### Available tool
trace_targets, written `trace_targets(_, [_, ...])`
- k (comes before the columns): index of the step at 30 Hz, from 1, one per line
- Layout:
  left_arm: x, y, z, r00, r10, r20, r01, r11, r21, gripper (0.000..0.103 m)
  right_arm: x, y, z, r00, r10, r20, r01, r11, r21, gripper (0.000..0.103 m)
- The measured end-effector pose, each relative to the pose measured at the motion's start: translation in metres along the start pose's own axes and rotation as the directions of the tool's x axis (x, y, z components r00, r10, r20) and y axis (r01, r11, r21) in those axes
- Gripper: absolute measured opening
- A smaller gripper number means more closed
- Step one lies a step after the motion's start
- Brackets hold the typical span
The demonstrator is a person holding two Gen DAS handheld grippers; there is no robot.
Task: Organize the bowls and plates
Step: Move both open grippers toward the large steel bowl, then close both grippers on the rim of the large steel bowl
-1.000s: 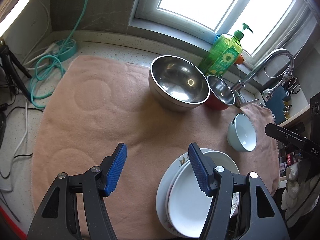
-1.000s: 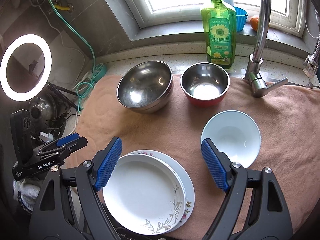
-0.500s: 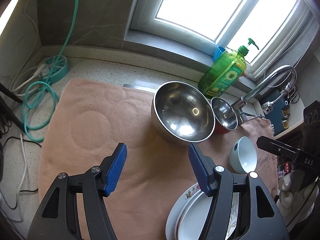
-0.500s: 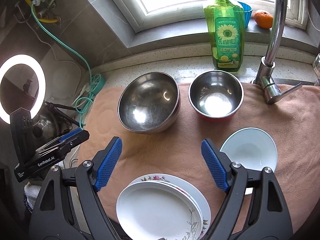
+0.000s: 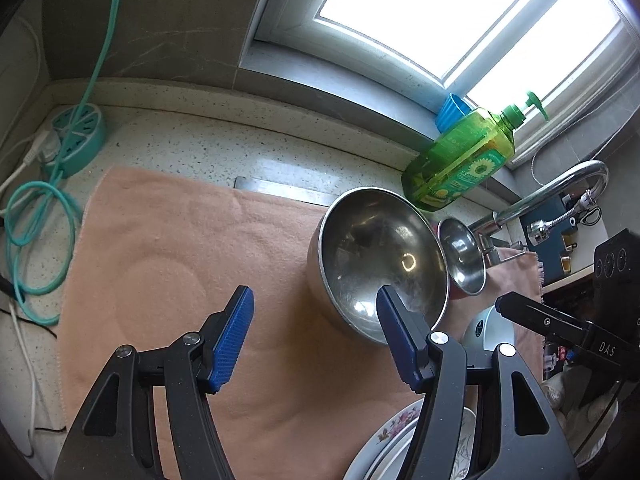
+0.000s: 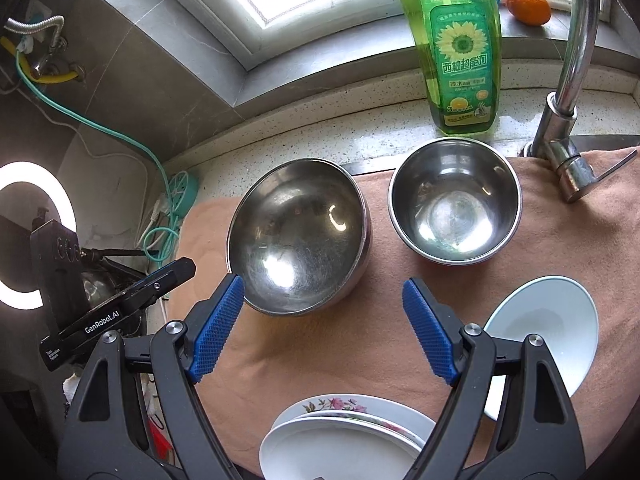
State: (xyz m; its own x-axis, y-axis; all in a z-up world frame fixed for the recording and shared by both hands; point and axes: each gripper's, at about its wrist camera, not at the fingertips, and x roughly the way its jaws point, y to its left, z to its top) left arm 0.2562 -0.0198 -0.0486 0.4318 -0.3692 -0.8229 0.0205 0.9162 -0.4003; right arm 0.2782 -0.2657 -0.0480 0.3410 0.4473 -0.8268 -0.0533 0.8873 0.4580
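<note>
Bare towel [image 5: 168,280] left (open room), steel bowl [image 5: 380,264]

Legible text only. "GenRobot.AI" is showing in white on the black left gripper body [image 6: 116,312]. "DAS" is showing on the black right gripper body [image 5: 568,330]. The green soap bottle [image 6: 460,48] label is carrying a sunflower, Chinese characters and a "3".

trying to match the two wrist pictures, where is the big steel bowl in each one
Left wrist: the big steel bowl sits right of centre on the pink towel, just beyond the left tool's right finger.
Right wrist: the same bowl sits centre-left, just past the right tool's left finger.
Shared landmark: the green soap bottle stands behind the bowl in both views.
</note>
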Motion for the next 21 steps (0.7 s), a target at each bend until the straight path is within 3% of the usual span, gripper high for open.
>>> trace_targets(7, [0.018, 0.009, 0.016, 0.999, -0.008, -0.033, 0.008, 1.000, 0.004, 0.061, 0.018, -0.005, 0.008, 1.000, 0.010, -0.008, -0.010, 0.998, 0.062, 0.083])
trace_targets(9, [0.022, 0.009, 0.019, 0.999, -0.018, -0.042, 0.018, 1.000, 0.008, 0.060, 0.022, -0.005, 0.009, 1.000, 0.008, -0.015, -0.007, 0.998, 0.069, 0.074])
trace_targets(17, [0.037, 0.007, 0.031, 0.996, -0.047, -0.071, 0.049, 0.999, 0.018, 0.047, 0.040, -0.009, 0.013, 0.999, -0.013, -0.041, 0.016, 0.996, 0.084, 0.057])
trace_targets(21, [0.044, 0.009, 0.034, 0.994, -0.066, -0.089, 0.067, 0.998, 0.009, 0.035, 0.046, -0.010, 0.015, 0.998, -0.027, -0.053, 0.031, 0.997, 0.077, 0.050])
